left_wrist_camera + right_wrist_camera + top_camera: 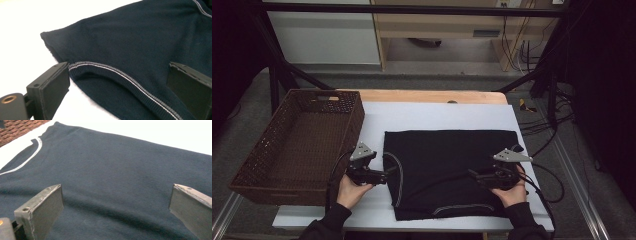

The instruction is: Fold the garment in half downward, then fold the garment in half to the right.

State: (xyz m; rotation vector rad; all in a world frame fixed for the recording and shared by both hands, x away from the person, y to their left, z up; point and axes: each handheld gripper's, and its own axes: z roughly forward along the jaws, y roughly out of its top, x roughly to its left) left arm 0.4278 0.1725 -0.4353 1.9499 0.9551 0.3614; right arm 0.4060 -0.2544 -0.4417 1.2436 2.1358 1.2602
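Two dark-sleeved forearms entering from the bottom of the high view, left hand (352,188) gripping the left gripper (388,175), jaws spread wide and pointing right, right hand (512,191) gripping the right gripper (472,174), jaws spread wide and pointing left

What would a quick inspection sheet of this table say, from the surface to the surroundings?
Surface: white sheet over a wooden table.
Job's things: dark folded garment with pale striped trim, lying flat on the sheet.
Clutter: empty brown wicker basket at the left, overhanging the table's edge.
Grippers: left tongs open, straddling the garment's trimmed edge; right tongs open over plain cloth.
Cables: one black cable crosses the garment; another loops off the right side.
Surroundings: grey floor, black frame bars, pale cabinets behind, wires at the far right.
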